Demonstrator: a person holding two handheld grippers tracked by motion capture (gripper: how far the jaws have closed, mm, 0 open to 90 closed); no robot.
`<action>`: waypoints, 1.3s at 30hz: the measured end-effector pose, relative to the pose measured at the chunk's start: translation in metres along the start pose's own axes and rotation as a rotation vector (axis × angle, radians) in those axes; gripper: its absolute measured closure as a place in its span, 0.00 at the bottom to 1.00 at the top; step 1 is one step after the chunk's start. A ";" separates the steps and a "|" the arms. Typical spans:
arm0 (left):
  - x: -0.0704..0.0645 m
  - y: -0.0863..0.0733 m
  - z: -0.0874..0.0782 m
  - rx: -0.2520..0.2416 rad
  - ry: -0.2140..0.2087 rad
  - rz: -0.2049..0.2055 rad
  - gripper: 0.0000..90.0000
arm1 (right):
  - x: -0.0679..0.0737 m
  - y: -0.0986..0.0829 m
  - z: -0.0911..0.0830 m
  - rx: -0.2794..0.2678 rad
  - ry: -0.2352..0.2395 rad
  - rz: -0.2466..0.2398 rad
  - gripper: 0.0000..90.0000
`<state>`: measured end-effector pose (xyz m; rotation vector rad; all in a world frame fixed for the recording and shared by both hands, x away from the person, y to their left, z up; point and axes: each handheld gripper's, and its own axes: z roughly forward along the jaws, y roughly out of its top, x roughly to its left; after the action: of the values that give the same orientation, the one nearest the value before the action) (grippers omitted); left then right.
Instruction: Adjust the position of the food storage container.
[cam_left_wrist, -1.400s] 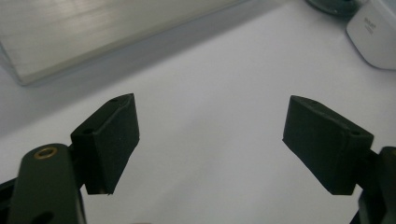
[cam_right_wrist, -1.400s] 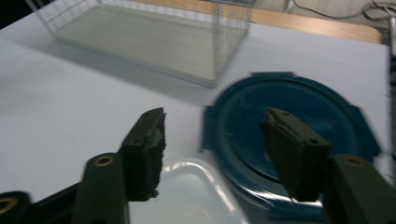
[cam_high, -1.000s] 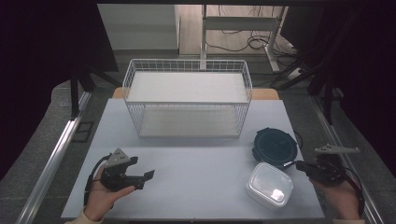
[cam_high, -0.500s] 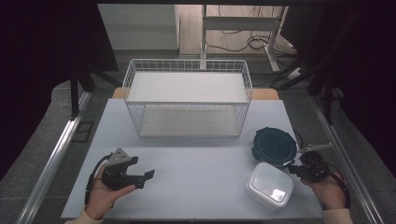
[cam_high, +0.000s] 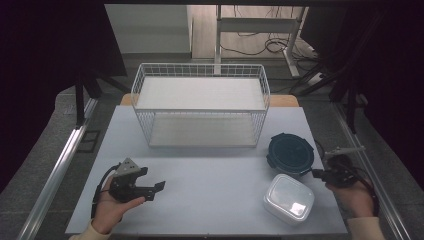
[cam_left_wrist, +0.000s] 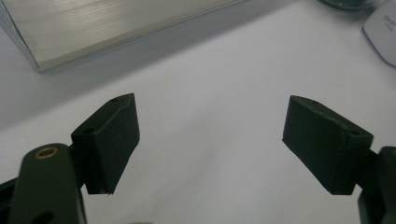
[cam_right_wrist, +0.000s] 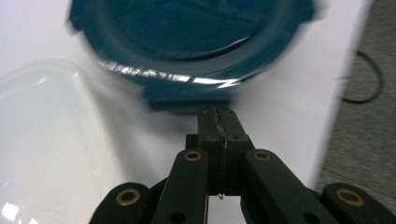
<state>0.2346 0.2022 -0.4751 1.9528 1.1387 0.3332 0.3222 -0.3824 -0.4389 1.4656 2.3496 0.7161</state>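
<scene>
The round dark-blue container (cam_high: 290, 153) sits at the right of the worktop (cam_high: 210, 195), just behind the white lidded box (cam_high: 289, 198). The right claw (cam_right_wrist: 218, 122), jaws pressed together and empty, points at its near rim tab. The left claw (cam_left_wrist: 212, 140) hangs with jaws wide apart over bare worktop, the wire basket (cam_high: 200, 107) behind.

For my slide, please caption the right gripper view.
Shut right gripper pointing at round dark-blue lidded container, beside white plastic box.
</scene>
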 end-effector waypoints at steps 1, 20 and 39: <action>0.000 0.000 0.000 0.001 0.001 -0.003 0.21 | -0.006 0.004 -0.002 -0.009 -0.012 0.011 1.00; 0.002 -0.002 -0.003 -0.008 0.011 -0.007 0.21 | -0.039 0.057 0.049 0.120 -0.124 0.057 1.00; 0.001 0.001 0.001 -0.002 0.005 0.000 0.21 | -0.007 0.063 0.054 0.099 -0.074 -0.034 1.00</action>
<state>0.2367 0.2020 -0.4754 1.9509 1.1409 0.3389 0.3984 -0.3516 -0.4497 1.4616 2.3788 0.5343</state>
